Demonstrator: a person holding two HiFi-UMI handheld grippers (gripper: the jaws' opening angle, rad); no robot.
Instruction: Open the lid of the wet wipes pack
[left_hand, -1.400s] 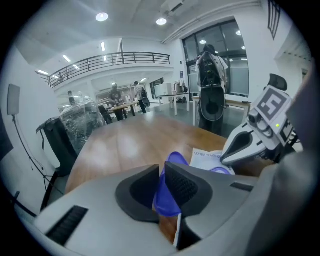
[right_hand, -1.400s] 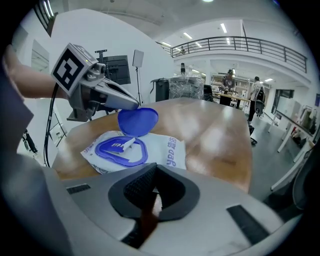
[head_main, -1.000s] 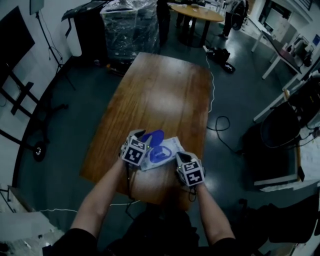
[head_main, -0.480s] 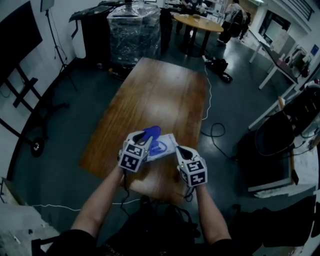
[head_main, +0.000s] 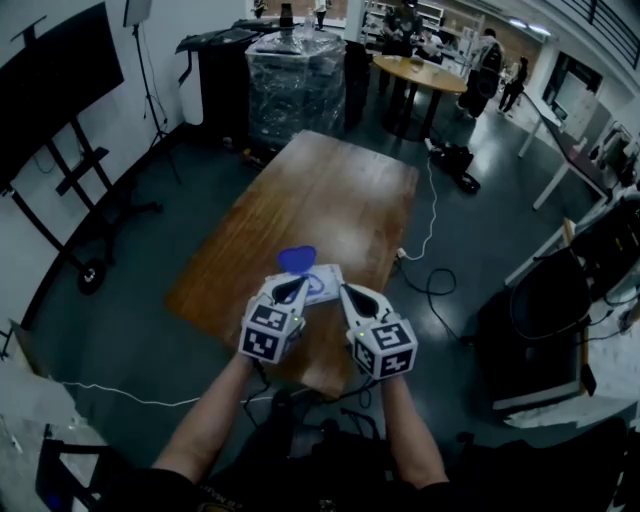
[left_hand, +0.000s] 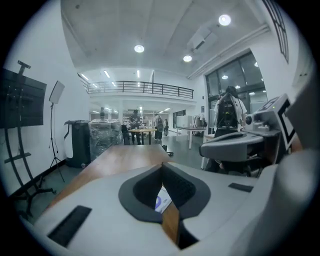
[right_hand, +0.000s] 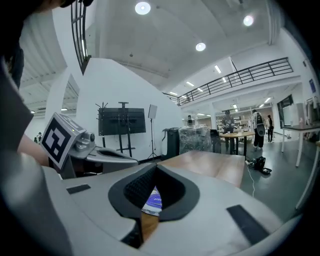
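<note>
The wet wipes pack (head_main: 318, 284) lies flat near the front edge of the wooden table (head_main: 330, 190), with its blue lid (head_main: 297, 260) flipped up. My left gripper (head_main: 297, 286) hovers above the pack's near left side, jaws shut and empty. My right gripper (head_main: 346, 291) hangs beside it to the right, also shut with nothing in it. In the left gripper view the left gripper (left_hand: 161, 166) shows its tips meeting, and a sliver of the pack (left_hand: 162, 202) shows below them. The right gripper view gives the same picture: the right gripper (right_hand: 154, 168) closed, the pack (right_hand: 152, 202) beneath.
A plastic-wrapped black stack (head_main: 296, 85) stands past the table's far end, with a round table (head_main: 425, 75) and people beyond it. A white cable (head_main: 430, 225) trails on the floor at the right. A black chair (head_main: 555, 295) and a screen stand (head_main: 60, 95) flank the table.
Both grippers have lifted up off the pack and drawn back toward me. The pack stays on the table with its blue lid raised.
</note>
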